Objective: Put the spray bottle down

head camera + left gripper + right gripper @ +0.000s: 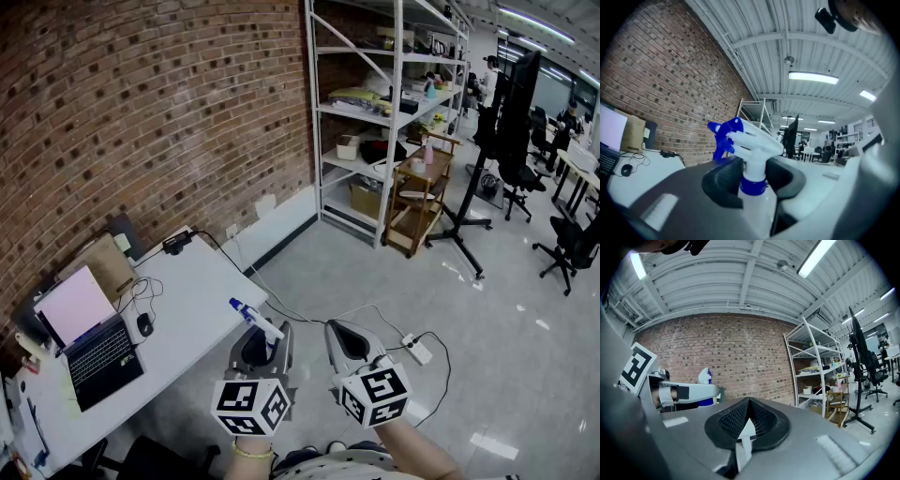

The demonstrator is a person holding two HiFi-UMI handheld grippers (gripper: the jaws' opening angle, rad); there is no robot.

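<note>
the spray bottle (754, 140) is not down yet. the left gripper (753, 177) has it by the neck, with a dark pad pressed on either side just under the blue collar. the white trigger head and its blue nozzle stand clear above the jaws, and the bottle's body hangs below them, mostly hidden.

in the head view the bottle is held up in the air near the corner of the white table (202, 281), resting on nothing. from that steep angle it is hard to say whether it hangs over the table's edge or just off it, above the floor.

the right gripper (748, 423) sits just beside the left one, its jaws drawn together on nothing, apart from the bottle.

so the whole task looks to remain. the bottle has to be carried over a surface, likely the table where the laptop (98, 352) sits, lowered until its base rests, and then released.
</note>
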